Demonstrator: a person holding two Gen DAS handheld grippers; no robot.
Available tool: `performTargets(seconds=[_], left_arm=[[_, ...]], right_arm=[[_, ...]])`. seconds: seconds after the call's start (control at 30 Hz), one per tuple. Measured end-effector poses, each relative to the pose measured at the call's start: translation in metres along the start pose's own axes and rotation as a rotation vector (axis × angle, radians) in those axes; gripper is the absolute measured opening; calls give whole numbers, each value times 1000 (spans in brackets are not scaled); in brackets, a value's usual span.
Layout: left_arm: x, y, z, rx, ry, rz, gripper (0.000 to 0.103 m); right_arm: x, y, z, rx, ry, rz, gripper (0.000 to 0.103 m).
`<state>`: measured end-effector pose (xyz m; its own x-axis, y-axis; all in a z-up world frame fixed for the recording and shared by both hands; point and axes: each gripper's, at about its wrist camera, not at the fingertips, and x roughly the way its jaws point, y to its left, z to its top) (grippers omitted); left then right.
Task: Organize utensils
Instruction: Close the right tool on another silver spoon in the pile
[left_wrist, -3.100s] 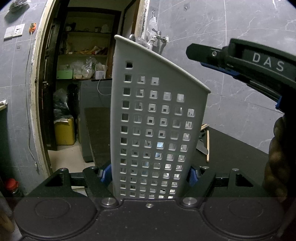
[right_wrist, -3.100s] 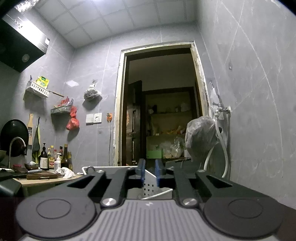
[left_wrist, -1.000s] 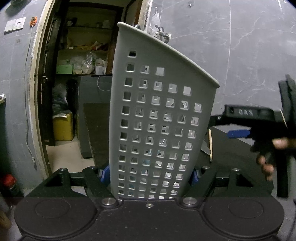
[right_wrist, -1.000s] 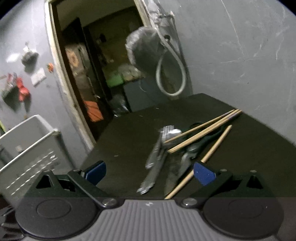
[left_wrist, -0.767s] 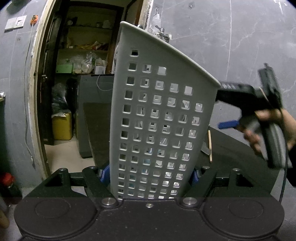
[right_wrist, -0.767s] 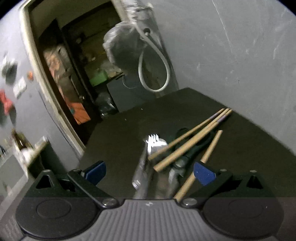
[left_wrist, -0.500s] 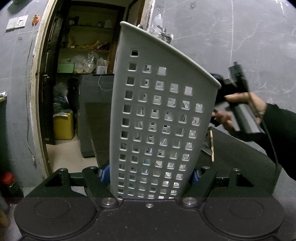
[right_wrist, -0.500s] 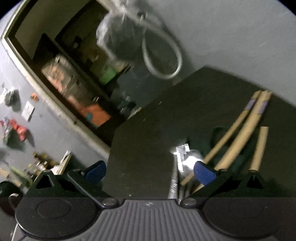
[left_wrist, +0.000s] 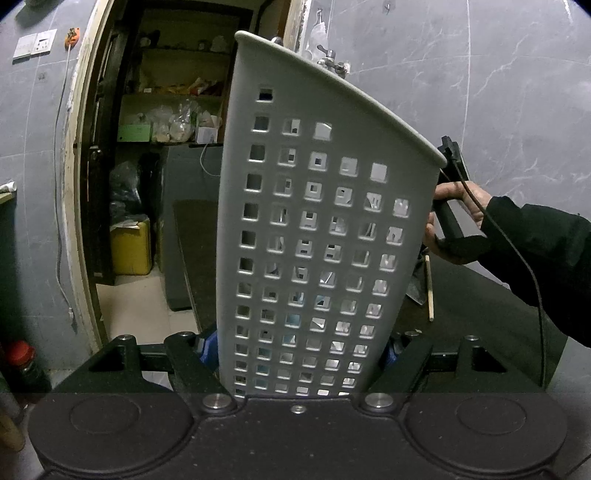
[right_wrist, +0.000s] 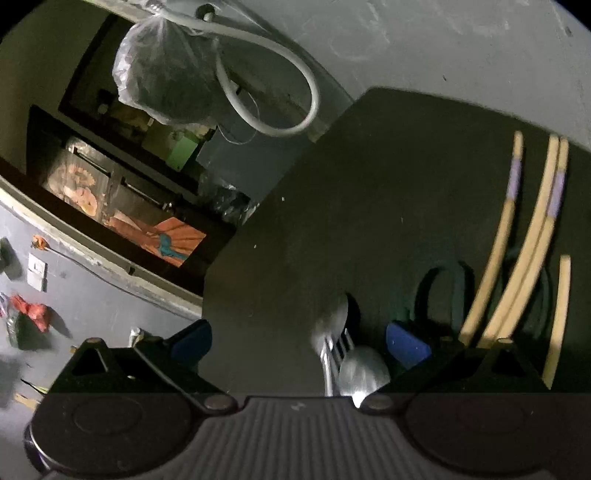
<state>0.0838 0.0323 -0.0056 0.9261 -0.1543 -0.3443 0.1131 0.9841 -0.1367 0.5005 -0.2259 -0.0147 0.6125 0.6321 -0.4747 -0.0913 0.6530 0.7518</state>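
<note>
Risk, as judged: the right gripper (right_wrist: 297, 341) stands above a crowded heap, so a closing grasp may catch two pieces at once or only nip a tip, and a piece could slip and drop back on the dark counter (right_wrist: 369, 206). The metal fork (right_wrist: 332, 354) and metal spoon (right_wrist: 364, 373) overlap near the right finger rather than midway between the fingers, which favours an off-centre pinch. The frame is blurred, so depth is hard to read.

The pale wooden chopsticks (right_wrist: 532, 243) and dark-handled scissors (right_wrist: 439, 291) lie just beside the cutlery, toward the counter's far right edge by the wall.

Right gripper: fingers spread apart, holding nothing, pitched steeply down at the counter. The person's right hand (left_wrist: 454, 218) grips its handle, visible beyond the holder.

Left gripper (left_wrist: 297, 349): fingers clenched on the base of the grey perforated plastic utensil holder (left_wrist: 317, 229), held upright with a slight lean. Any sag there could tip the holder.
</note>
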Motion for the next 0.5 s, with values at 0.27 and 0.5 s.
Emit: performTargets(seconds=[0.27,0.5], left_arm=[[1,0,0,-1,0,0,78],[1,0,0,-2,0,1,78]], right_arm=[[0,0,-4,-118,57,9,96],[-14,5,-15,-236,72,-30,77]])
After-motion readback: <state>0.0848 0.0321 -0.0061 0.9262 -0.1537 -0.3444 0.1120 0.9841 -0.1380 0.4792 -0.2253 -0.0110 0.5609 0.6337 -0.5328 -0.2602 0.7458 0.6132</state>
